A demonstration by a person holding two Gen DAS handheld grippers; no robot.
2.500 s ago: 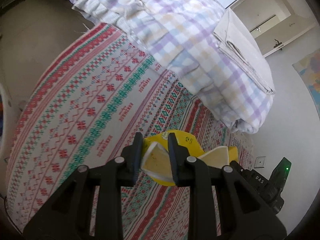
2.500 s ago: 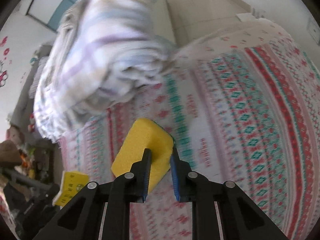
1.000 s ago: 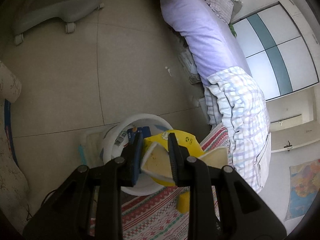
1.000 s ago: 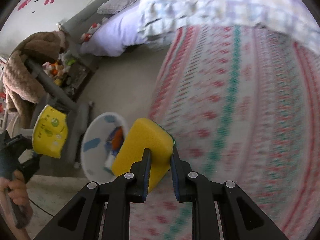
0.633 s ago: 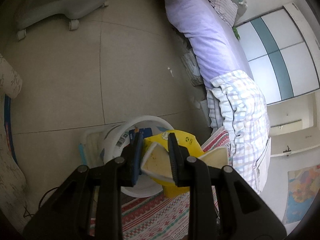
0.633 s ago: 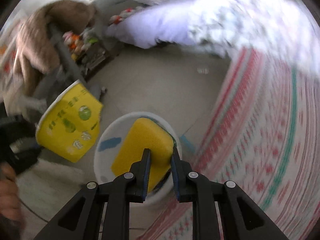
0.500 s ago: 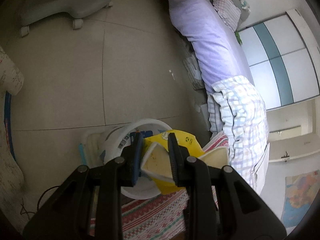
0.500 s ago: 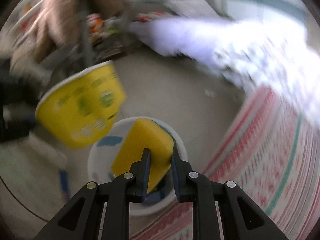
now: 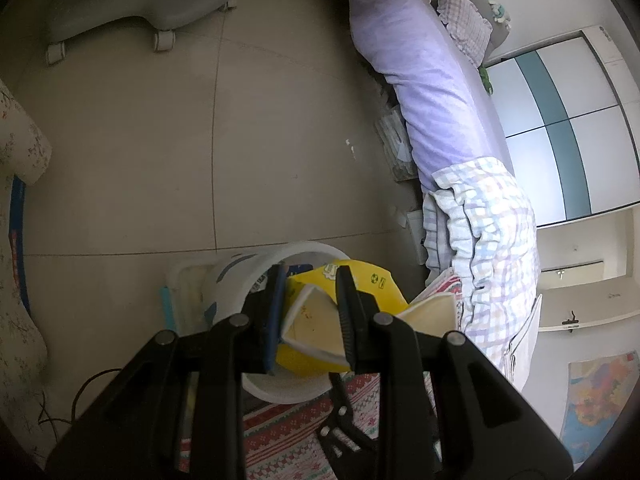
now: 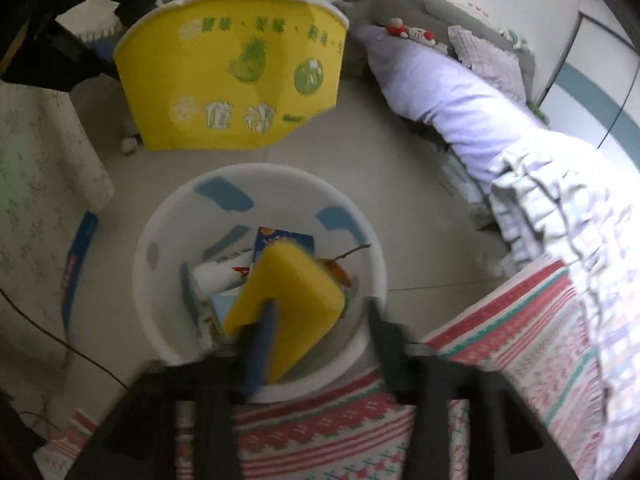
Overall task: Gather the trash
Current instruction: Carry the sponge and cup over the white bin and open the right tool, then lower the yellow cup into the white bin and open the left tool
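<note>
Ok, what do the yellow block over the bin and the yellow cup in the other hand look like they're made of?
The yellow block looks like soft foam, a sponge: matte, rounded corners, thin green layer on one edge. The yellow cup looks like coated paper: printed glossy outside, white rolled rim, wall squashed between the left gripper fingers. The bin looks like smooth white plastic.

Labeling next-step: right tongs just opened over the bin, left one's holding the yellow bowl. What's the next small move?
Probably bring the left tongs over the bin and open them. The right tongs stand open with the sponge dropping in, while the bowl, clamped by its rim, hangs beyond the bin's far edge.
</note>
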